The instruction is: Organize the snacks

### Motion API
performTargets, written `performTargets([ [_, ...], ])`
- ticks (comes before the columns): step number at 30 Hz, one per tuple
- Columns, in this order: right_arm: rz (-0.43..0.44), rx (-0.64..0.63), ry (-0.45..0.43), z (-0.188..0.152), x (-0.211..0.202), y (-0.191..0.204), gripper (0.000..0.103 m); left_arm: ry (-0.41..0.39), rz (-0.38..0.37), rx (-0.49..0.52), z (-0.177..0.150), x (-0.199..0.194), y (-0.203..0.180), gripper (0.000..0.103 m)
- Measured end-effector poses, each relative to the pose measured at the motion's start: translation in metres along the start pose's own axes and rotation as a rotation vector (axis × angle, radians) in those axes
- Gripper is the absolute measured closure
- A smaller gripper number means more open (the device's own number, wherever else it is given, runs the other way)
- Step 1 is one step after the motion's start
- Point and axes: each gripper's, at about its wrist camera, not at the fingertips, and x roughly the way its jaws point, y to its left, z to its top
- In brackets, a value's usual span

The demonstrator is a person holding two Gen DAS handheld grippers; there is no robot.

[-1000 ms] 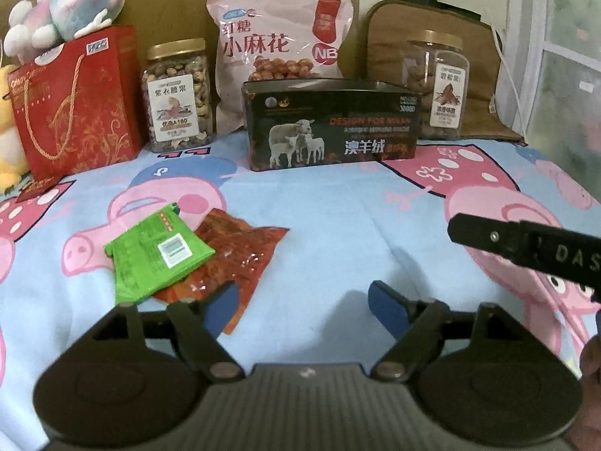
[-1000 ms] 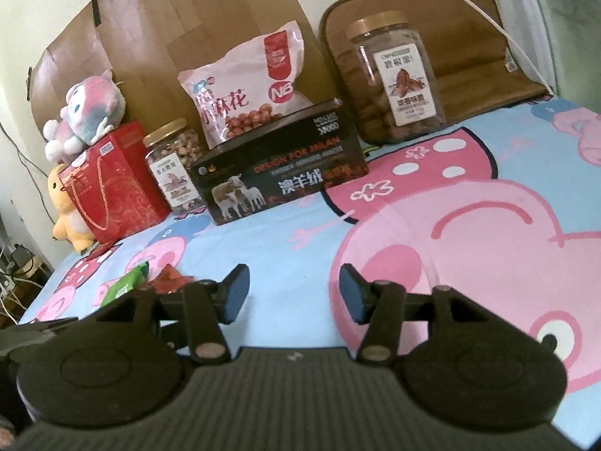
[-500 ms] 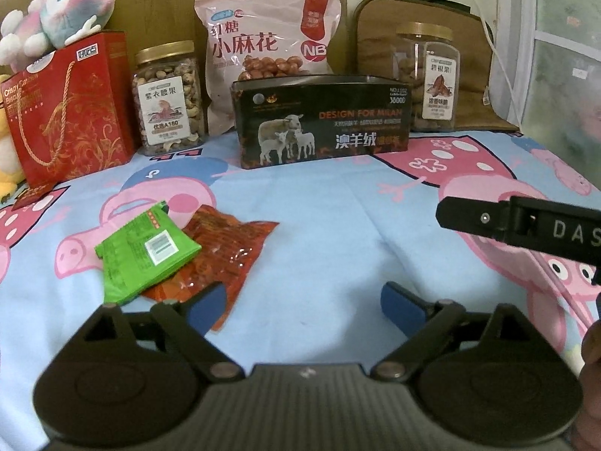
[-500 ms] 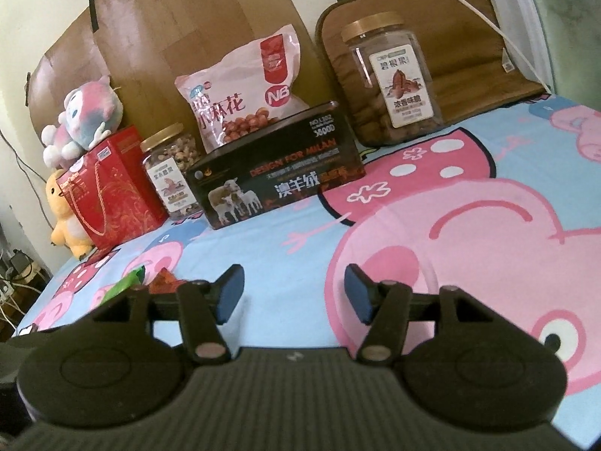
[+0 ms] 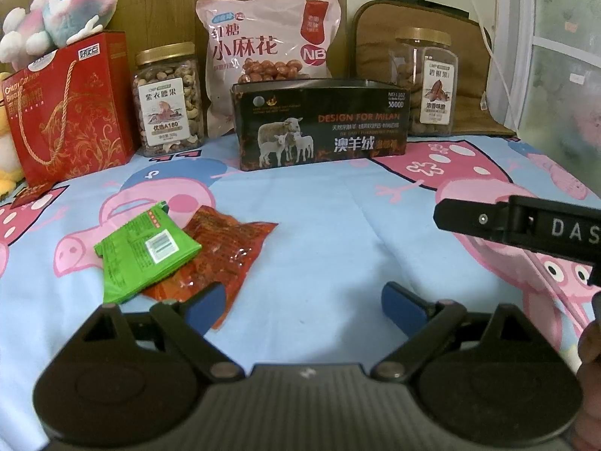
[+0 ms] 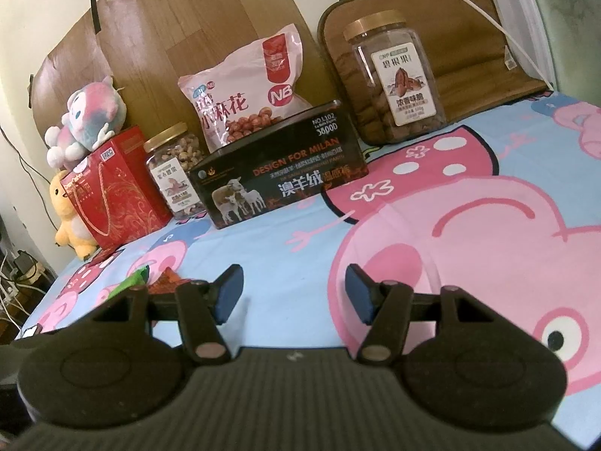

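A green snack packet lies across a red snack packet on the cartoon-pig bedsheet. My left gripper is open just in front of them; its left fingertip overlaps the red packet's near corner in the picture, and nothing lies between the jaws. My right gripper is open over bare sheet, holding nothing. The green packet and red packet peek out behind its left finger. A black open-topped box with a sheep picture stands further back in the middle.
Along the back stand a red gift bag, a cashew jar, a pink snack bag and a pecan jar. A plush toy sits on the gift bag. The other gripper's black body juts in from the right.
The left gripper's jaws have spread wider apart. The right gripper's jaws have widened a little. Both grippers have stayed where they were, and the packets have not moved.
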Motion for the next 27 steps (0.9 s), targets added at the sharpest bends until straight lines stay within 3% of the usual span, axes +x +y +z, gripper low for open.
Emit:
performTargets([
  [27, 0.001, 0.011, 0.005, -0.0007, -0.0007, -0.0016, 0.038, -0.018, 0.007, 0.015, -0.0021, -0.0043, -0.0026, 0.009],
])
